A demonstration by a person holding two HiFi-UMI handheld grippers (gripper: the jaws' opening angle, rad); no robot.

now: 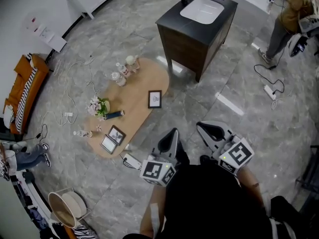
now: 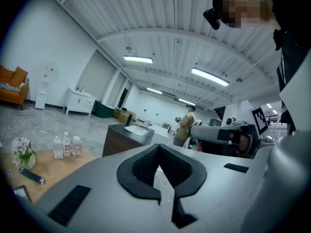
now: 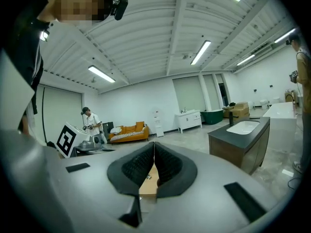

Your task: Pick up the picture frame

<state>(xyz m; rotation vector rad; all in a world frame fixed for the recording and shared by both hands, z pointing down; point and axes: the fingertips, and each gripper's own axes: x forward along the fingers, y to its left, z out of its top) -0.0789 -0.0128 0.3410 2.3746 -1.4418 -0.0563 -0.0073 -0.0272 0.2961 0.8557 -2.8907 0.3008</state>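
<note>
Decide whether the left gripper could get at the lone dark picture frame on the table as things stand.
Probably yes, after moving closer and opening: the left gripper is shut and apart from the picture frame, but nothing stands between them; it lies near the edge of the table.

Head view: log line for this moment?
left claw: shut, empty | right claw: shut, empty | black rectangular picture frame: on oval wooden table, untouched
</note>
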